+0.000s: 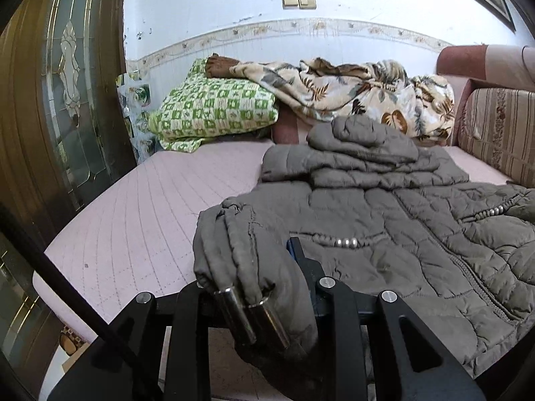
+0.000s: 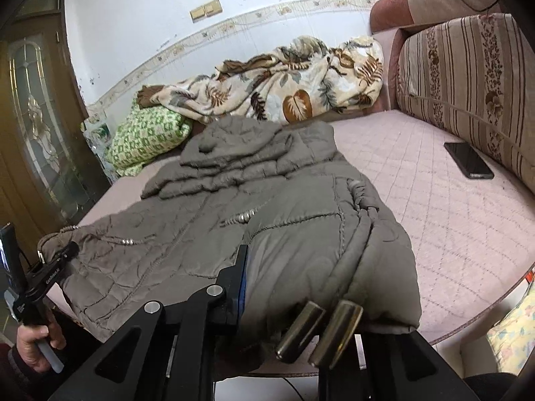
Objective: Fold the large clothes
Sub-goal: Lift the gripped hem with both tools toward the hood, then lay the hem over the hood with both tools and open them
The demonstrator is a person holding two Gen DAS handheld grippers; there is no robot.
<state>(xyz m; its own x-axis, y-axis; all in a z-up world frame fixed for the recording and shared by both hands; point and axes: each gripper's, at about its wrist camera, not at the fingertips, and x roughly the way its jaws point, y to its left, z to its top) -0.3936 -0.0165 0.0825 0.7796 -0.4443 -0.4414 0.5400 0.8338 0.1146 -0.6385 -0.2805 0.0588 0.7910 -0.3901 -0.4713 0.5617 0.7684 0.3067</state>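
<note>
A grey-brown quilted jacket (image 1: pixel 384 234) lies front up on the pink quilted mattress (image 1: pixel 140 207), with its hood at the far end and its zip running toward me. My left gripper (image 1: pixel 264 257) is shut on a bunched fold at the jacket's near left edge. The cloth is lifted and drapes over one finger, and the blue pad of the other shows. My right gripper (image 2: pixel 277 264) is shut on the near right edge of the jacket (image 2: pixel 234 173), which hangs over its hidden finger. The left gripper (image 2: pixel 68 250) also shows at the far left of the right wrist view, held by a hand (image 2: pixel 33 344).
A green chequered pillow (image 1: pixel 214 110) and a leaf-print blanket (image 1: pixel 351 90) lie at the far end against the wall. A striped cushion (image 2: pixel 468 77) lines the right side, with a black phone (image 2: pixel 468 163) beside it on the mattress (image 2: pixel 451 220). A glazed wooden door (image 1: pixel 63 83) stands at the left.
</note>
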